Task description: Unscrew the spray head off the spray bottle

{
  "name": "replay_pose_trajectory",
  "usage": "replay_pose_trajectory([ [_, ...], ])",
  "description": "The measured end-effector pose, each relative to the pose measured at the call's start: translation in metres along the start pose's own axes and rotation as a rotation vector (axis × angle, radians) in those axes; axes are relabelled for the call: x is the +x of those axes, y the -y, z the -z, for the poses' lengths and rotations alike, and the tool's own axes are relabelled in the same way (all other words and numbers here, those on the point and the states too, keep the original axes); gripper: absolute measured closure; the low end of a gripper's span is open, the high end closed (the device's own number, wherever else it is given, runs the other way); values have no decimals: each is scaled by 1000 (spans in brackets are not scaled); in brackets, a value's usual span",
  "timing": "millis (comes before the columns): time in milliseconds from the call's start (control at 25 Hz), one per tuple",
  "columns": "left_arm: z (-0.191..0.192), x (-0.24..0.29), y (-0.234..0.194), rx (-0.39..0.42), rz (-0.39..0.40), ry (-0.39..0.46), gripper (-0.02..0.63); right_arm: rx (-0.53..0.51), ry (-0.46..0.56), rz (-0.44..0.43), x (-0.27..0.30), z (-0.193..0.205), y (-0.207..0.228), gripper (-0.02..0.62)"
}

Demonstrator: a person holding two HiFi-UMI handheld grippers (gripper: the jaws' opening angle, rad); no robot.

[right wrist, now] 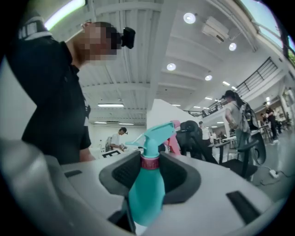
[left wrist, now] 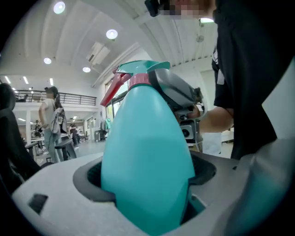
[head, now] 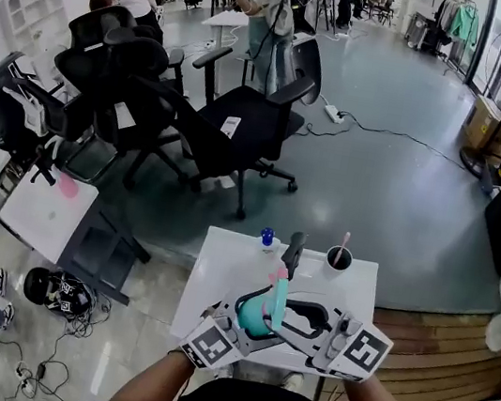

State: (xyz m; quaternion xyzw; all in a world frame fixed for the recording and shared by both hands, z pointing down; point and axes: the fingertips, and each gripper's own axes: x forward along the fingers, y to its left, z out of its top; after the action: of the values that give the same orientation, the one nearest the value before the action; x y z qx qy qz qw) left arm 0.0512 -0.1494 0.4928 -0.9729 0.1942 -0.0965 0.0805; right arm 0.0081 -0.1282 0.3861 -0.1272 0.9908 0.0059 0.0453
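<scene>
The teal spray bottle (head: 255,317) is held in the air over the white table (head: 220,266), close to my body. My left gripper (head: 247,326) is shut on its fat body (left wrist: 147,161), which fills the space between the jaws. At the neck, my right gripper (head: 284,310) comes in from the right. In the right gripper view its dark pads (right wrist: 126,171) sit against both sides of the pink collar (right wrist: 150,162). Above the collar stand the teal spray head (right wrist: 154,133) and its pink trigger (right wrist: 175,138), both clear of the jaws.
On the table's far edge stand a small blue-capped bottle (head: 267,238), a dark upright object (head: 294,250) and a dark cup with a pink straw (head: 339,257). Black office chairs (head: 234,125) and people fill the floor beyond. A wooden step (head: 436,340) lies to the right.
</scene>
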Motion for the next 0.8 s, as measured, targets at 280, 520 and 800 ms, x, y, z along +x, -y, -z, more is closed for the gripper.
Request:
replay_pose_trajectory([
  [280,-25,0,19,5,108,101,161,-59,5,-199,-9,-8,-21,456],
  [520,5,5,-5,-18,-14,-4,161,-5,95,39,-10,-8,5,391],
  [800,15,3,-24,-74,-135,-23,161,65,64,184,-9,15,14,397],
])
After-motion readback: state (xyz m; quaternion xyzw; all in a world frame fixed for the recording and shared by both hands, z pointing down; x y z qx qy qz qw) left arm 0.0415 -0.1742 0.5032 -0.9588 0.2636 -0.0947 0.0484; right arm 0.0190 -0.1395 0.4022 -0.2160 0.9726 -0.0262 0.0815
